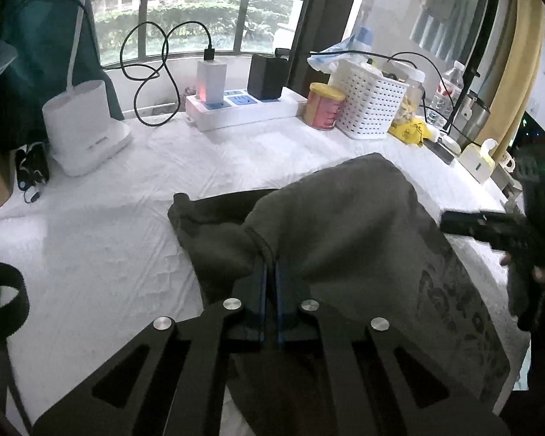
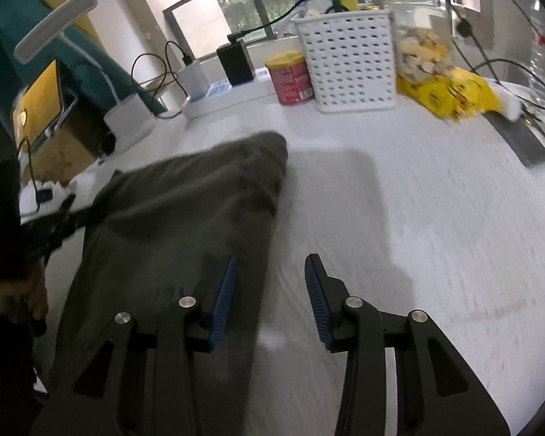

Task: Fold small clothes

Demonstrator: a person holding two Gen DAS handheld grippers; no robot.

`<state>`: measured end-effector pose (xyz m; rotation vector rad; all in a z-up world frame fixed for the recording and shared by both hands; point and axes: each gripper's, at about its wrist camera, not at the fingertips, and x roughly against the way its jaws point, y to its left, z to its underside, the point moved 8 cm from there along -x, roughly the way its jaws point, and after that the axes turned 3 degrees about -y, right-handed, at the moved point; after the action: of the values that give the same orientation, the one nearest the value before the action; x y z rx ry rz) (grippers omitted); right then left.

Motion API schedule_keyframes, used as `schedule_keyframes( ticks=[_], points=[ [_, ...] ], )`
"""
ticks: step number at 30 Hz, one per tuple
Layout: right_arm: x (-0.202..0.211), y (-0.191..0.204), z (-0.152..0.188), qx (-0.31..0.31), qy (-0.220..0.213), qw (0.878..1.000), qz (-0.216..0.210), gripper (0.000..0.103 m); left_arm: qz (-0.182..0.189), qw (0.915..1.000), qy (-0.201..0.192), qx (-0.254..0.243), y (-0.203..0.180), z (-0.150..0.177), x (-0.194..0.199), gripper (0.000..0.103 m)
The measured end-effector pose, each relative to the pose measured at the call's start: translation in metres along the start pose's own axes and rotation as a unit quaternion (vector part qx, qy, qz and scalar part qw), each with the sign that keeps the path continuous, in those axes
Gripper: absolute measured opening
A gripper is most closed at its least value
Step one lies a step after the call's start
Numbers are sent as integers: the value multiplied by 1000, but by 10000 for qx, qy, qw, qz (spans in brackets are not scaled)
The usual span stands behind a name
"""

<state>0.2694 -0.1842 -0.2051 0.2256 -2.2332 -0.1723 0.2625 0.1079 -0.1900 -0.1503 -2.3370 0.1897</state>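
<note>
Grey shirt [image 1: 345, 225] is bunching in my left gripper [image 1: 270, 272], clamped tight on its edge; right gripper [image 2: 269, 283] is hanging spread, empty — I'm wanting it gripping the opposite edge, level.

I see an olive-grey garment [image 1: 345, 225] (darker print at its hem), white cloth [image 1: 109, 225], perforated white basket [image 2: 345, 61], red-and-yellow can [image 2: 290, 78]

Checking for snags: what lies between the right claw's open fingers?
In the right wrist view, the right claw straddles the grey garment's edge and the bare white table cover; nothing else.
</note>
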Motion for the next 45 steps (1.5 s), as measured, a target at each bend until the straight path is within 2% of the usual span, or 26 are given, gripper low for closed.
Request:
schedule_keyframes(
  ticks=[8, 14, 19, 22, 23, 24, 27, 33, 37, 41, 45],
  points=[
    [-52, 0, -37, -494, 150, 9971, -557, 42, 0, 10000, -91, 37, 0, -5, 3, 2],
    [-68, 13, -56, -368, 188, 9952, -892, 42, 9, 9999, -77, 123, 6, -5, 6, 2],
    [-74, 8, -73, -202, 16, 9979, -609, 42, 35, 9998, 13, 197, 11, 1, 0, 2],
    [-81, 9, -71, -12, 30, 9984, -569, 42, 27, 9995, 146, 290, 16, 10, -11, 2],
    [-83, 10, -69, 67, 31, 9985, -543, 35, 39, 9994, 156, 317, 17, 10, -13, 2],
    [-82, 12, -68, 136, -20, 9985, -526, 23, 44, 9993, 161, 325, 17, 11, -13, 2],
    [-81, 16, -70, 244, -98, 9982, -532, 20, 53, 9992, 148, 364, 19, 9, -13, 4],
    [-74, 22, -74, 500, -286, 9978, -316, 18, -17, 9994, 96, 330, 18, -7, -19, 6],
    [-67, 20, -76, 609, -442, 9971, -132, 18, 0, 9991, 230, 344, 21, -9, -37, 9],
    [-72, 11, -69, 591, -402, 9974, 0, 18, -122, 9998, 97, 140, 21, -8, -37, 7],
    [-75, 6, -67, 534, -366, 9979, 57, 18, -199, 9994, 78, 284, 27, -7, -36, 7]
  ],
)
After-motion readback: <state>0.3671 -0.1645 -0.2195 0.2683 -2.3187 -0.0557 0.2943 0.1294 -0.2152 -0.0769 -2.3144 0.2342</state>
